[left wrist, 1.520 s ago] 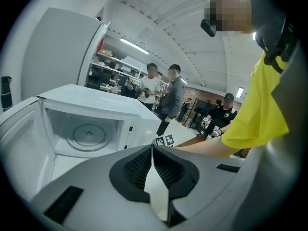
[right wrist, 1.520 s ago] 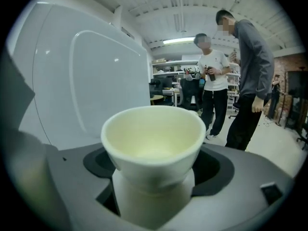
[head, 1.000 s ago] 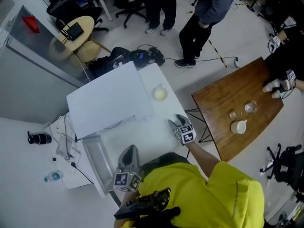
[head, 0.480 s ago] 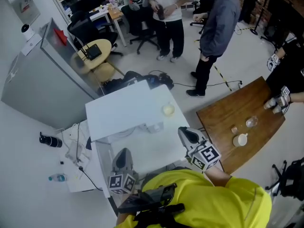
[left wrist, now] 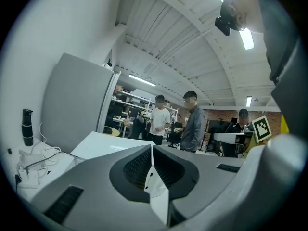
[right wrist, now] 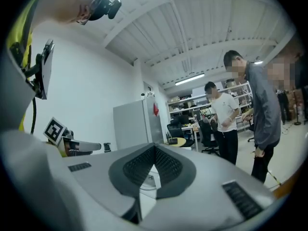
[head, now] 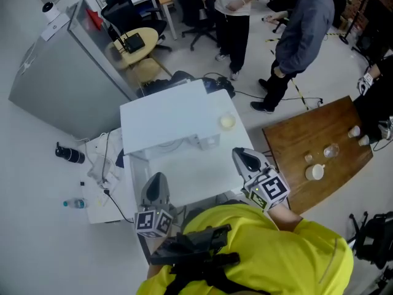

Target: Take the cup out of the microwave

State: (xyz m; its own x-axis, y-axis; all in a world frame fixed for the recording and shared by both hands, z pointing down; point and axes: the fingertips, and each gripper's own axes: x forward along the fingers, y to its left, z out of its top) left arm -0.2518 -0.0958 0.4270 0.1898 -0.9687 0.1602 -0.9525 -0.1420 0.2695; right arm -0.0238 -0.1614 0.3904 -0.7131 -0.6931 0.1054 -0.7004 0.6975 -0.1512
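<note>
A white boxy microwave stands at the back of a white table; its inside is hidden from above. A small pale round cup sits on the box's right top corner. Near the table's front edge my left gripper is held up, shut and empty. My right gripper hangs over the table's right front corner, also shut with nothing between its pads. Both point roughly level toward the room, apart from the microwave.
A wooden table at right carries a white cup and small glasses. Two people stand behind the microwave. A grey cabinet stands at left, with a black bottle, a plastic bottle and cables on the floor.
Both grippers have risen toward the head camera, the right one much more and toward the table's right corner. The head view has tilted up, showing more of the room.
</note>
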